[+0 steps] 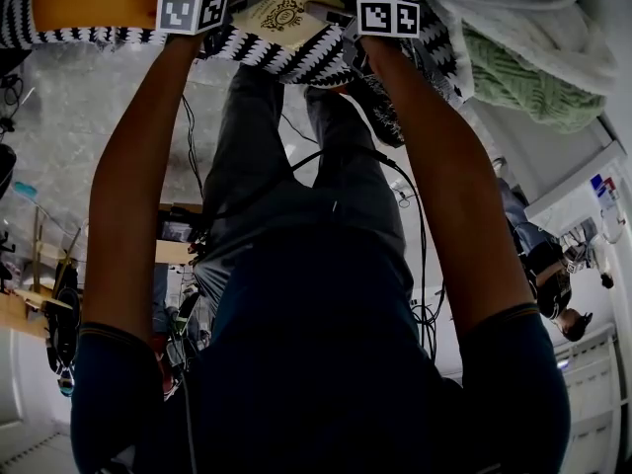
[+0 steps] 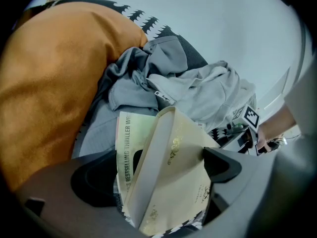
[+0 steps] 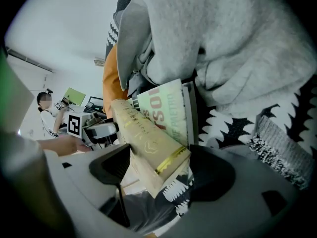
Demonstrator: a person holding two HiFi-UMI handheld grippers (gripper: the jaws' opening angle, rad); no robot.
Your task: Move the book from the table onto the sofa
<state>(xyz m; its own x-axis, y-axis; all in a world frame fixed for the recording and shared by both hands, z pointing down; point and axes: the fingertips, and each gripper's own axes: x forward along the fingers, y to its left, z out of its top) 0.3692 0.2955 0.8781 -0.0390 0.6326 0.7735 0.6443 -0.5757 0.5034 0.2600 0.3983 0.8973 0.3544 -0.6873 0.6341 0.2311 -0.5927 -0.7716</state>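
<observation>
Left hand-held gripper is clamped on one end of the cream book, with an orange cushion beyond it. Between the two grippers, the book sits over the sofa's zigzag throw. The right hand-held gripper, jaws wide, clamps the other end, probably to set it down level beside the grey clothes.

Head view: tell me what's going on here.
A person holds a cream hardcover book with gold embossing between two grippers. The left gripper and the right gripper are each clamped on it. The book is over the sofa's black-and-white zigzag throw, near an orange cushion and a heap of grey clothes. A green-covered book lies against it.
</observation>
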